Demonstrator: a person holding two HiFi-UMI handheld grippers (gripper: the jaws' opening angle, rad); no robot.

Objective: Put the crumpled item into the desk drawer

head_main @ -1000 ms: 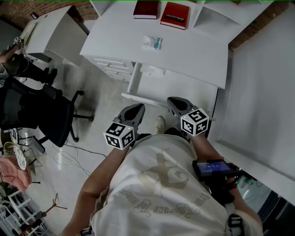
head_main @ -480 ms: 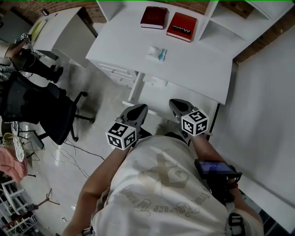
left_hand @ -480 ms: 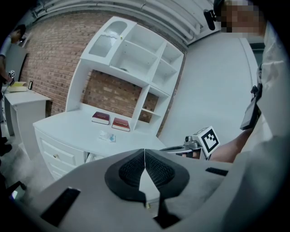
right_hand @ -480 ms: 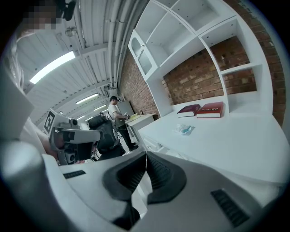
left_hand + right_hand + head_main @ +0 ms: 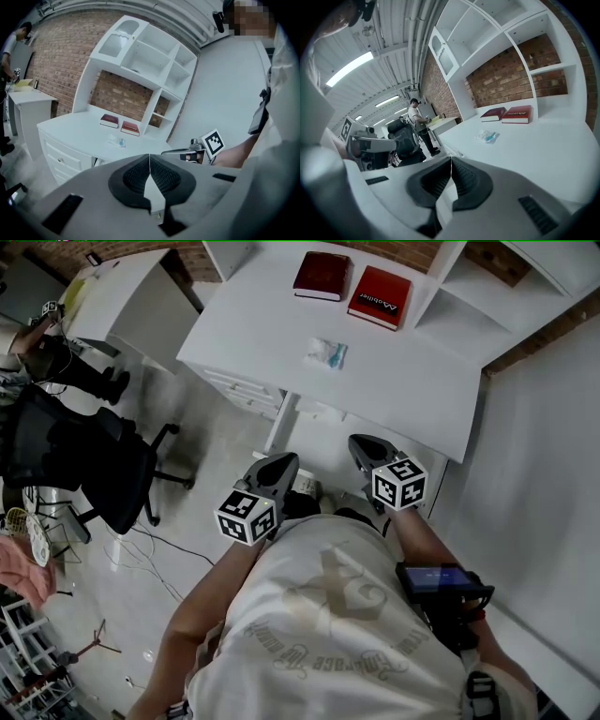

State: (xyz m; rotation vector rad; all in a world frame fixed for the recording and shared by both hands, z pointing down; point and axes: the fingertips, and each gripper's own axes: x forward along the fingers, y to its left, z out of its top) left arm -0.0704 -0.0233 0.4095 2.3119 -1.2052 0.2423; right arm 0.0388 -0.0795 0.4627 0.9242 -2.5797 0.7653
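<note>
One crumpled item (image 5: 327, 353) — pale, translucent, with a blue patch — is seen on the white tabletop (image 5: 412, 390), at six o'clock from two red books (image 5: 322, 276). The fingers of the left gripper (image 5: 278, 464) and the right gripper (image 5: 362, 443) are pressed together, well apart from it.

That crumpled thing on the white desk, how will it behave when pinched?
The crumpled item looks thin and translucent: probably light, floppy, squashing under a pinch. Lying low on the smooth desk, it would likely slide if nudged, not roll.
</note>
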